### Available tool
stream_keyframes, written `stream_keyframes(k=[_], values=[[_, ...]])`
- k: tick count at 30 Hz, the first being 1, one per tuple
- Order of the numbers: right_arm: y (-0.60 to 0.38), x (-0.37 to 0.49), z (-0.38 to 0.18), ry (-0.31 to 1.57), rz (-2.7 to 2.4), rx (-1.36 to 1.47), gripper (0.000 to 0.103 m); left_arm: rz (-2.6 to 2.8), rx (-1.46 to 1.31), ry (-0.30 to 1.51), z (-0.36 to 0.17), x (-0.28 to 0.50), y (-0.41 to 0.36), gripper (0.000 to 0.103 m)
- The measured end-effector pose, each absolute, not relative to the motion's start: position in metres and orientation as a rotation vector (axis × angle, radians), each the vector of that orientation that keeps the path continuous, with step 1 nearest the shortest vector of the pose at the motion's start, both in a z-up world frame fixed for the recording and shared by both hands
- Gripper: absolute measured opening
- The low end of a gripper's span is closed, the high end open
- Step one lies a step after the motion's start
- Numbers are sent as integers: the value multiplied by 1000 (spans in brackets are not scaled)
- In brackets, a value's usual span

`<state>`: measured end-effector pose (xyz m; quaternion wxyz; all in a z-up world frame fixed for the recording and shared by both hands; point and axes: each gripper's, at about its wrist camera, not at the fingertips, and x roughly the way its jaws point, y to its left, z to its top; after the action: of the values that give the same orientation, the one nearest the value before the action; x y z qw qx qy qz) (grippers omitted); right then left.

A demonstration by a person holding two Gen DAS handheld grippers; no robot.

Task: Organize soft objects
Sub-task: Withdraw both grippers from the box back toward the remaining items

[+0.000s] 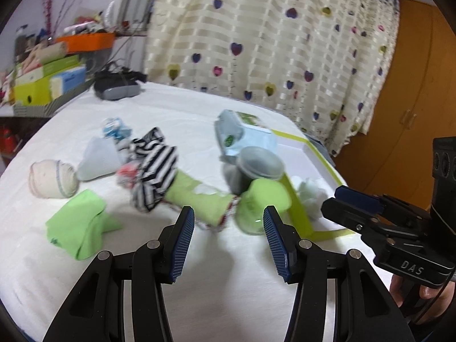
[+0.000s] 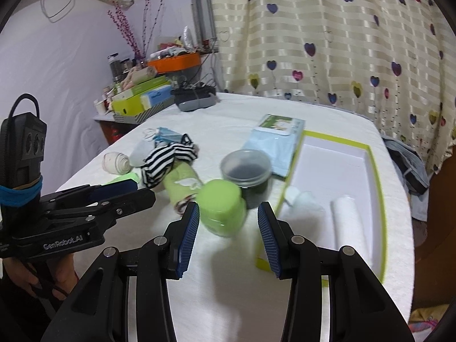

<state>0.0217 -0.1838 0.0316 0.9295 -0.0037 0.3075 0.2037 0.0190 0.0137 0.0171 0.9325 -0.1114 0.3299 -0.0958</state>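
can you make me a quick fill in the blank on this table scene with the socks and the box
1. The shallow white box with the lime-green rim already holds a rolled ____ cloth.
2. The clear plastic jar with dark contents stands just behind the ____ round-topped soft object.
3. The right gripper has its jaws ____, with nothing between them.
4. The sock lying next to the rolled cream sock and the pale grey sock has black and white ____.

Missing words: white; green; open; stripes
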Motion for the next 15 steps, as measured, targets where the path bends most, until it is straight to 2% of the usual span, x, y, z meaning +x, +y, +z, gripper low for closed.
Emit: stream_keyframes(k=[11, 15], values=[[-143, 29, 30, 636, 506, -59, 44, -99, -263, 665, 12, 13, 58, 50], [-131, 34, 30, 634, 527, -73, 44, -53, -272, 661, 10, 12, 76, 53]])
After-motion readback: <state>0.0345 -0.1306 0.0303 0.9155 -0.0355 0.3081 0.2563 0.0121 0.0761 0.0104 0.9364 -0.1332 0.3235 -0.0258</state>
